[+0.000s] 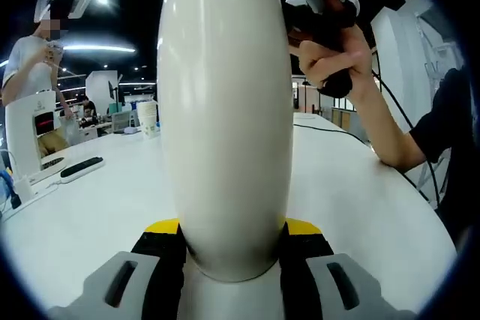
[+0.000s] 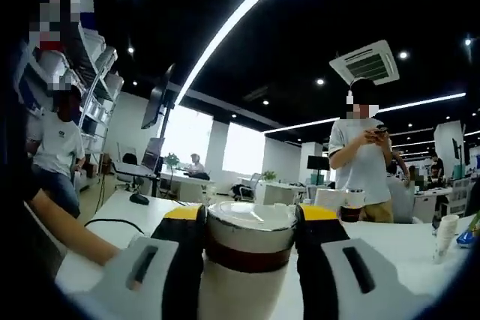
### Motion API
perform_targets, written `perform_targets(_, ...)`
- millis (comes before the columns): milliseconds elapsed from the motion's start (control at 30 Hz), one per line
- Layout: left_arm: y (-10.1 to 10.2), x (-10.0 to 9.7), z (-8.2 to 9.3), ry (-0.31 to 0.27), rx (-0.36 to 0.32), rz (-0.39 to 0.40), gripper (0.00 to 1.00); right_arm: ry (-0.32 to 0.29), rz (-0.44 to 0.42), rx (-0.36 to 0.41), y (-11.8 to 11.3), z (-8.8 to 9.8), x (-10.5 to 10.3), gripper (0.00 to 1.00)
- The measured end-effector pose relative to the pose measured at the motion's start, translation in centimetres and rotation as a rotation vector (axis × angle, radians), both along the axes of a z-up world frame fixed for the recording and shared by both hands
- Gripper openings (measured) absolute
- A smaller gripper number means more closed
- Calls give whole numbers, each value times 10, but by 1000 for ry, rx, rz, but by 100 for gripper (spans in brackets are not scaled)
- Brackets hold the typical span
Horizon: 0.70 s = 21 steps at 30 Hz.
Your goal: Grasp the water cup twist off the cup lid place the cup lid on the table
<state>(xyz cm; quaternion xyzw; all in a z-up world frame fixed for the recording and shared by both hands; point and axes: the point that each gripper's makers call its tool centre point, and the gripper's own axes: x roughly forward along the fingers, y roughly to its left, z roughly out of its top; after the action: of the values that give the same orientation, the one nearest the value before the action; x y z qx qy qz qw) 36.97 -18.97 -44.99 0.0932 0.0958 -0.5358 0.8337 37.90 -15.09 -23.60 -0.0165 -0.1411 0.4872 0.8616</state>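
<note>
In the left gripper view, a person (image 1: 34, 65) stands at the far left beside a white table (image 1: 360, 207), where a dark remote-like bar (image 1: 81, 168) lies near a small white device (image 1: 34, 136). A stack of paper cups (image 1: 148, 118) sits farther back. At centre, the left gripper (image 1: 229, 249) has its yellow-tipped jaws pressed against both sides of the tall, glossy white water cup (image 1: 225, 110), which stands upright and is gripped low on its body. To the upper right, a hand (image 1: 334, 58) holds the other gripper's handle at the top of the cup.

In the right gripper view, a forearm (image 2: 64, 237) rests on the table at left. At centre, the right gripper (image 2: 250, 237) has its jaws closed against the cup lid (image 2: 250, 222), a pale cap with a dark red band beneath it (the lid looks seated on the cup). At right, a standing person (image 2: 364, 162) looks at a phone, and a paper cup (image 2: 448, 231) stands at the edge.

Judging by this, the twisting-off step is in hand: the cup is braced and the lid clamped. The next move calls for turning the lid while the left grip resists, then lifting it off. No brand, label or writing is readable.
</note>
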Motion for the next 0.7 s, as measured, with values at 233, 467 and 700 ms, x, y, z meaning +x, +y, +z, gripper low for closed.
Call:
perform_targets(233,0,0,-1,3,-2,-3,50,12,183,-27,6,-2,-9,50)
perform_targets(467,1,0,-1,4,-3,-9,50,22,340,-26,7,-5,-15,50)
perform_targets(700,1,0,-1,3,-3,-11,50,83,279,13,0,-12,-15,50)
